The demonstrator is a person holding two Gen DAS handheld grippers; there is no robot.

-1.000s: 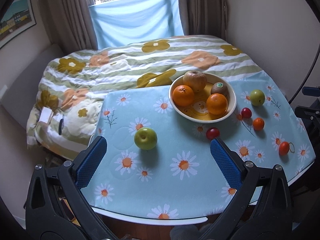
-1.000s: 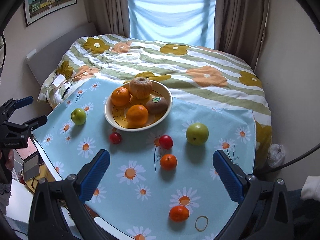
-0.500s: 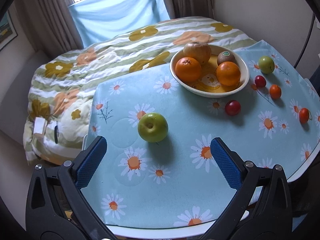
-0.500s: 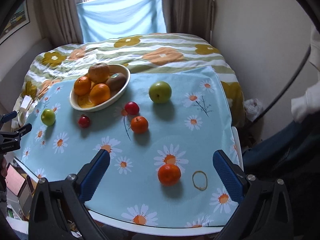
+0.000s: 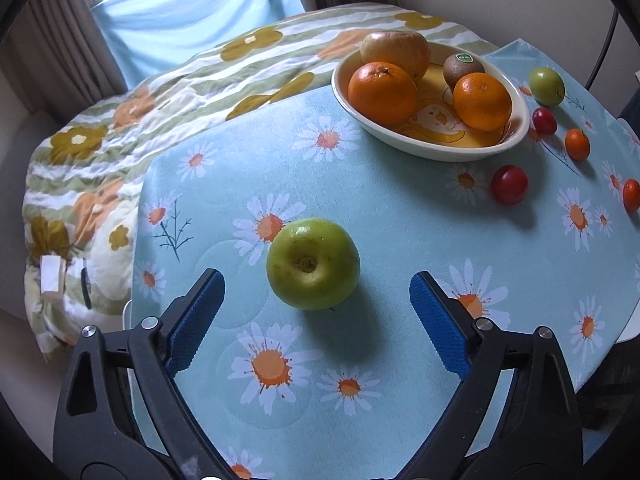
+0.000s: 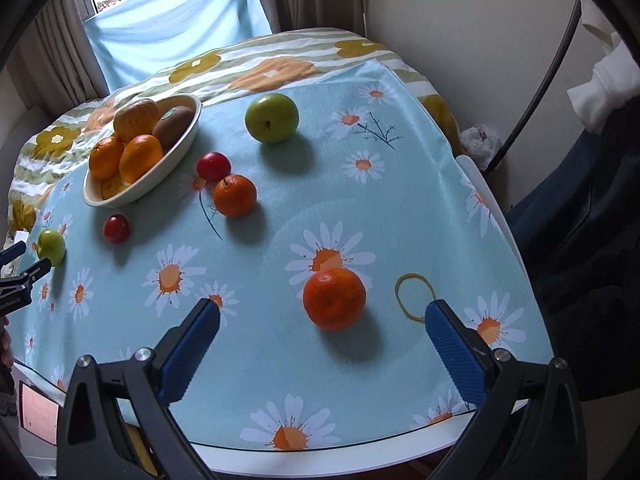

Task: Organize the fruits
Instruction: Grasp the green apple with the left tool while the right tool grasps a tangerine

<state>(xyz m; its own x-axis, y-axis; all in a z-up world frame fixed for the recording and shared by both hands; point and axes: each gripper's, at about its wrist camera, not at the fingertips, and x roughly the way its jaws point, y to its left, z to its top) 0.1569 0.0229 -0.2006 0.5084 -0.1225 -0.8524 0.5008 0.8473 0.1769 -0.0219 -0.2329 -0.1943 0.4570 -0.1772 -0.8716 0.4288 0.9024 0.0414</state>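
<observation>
A large green apple (image 5: 313, 264) sits on the daisy tablecloth, just between my left gripper's (image 5: 316, 280) blue fingertips. The jaws are closing and the pads stand clear of it. My right gripper (image 6: 323, 308) is open, and a tangerine (image 6: 334, 298) lies on the cloth between its tips, untouched. The cream bowl (image 5: 432, 152) (image 6: 160, 184) holds two oranges, a kiwi and a brownish fruit. Loose on the cloth are a second green apple (image 6: 272, 118), two red plums (image 6: 214, 166) (image 6: 116, 228) and another tangerine (image 6: 235, 195).
A yellow rubber band (image 6: 412, 315) lies right of the near tangerine. A bed with a floral quilt (image 5: 120, 128) borders the table's far side. The white table edge (image 6: 360, 440) runs just below the right gripper. A person's dark clothing (image 6: 580, 220) is at the right.
Both grippers have come down toward the table and rolled. The green apple now sits between the left fingertips, and the near tangerine between the right ones. No fruit has moved.
</observation>
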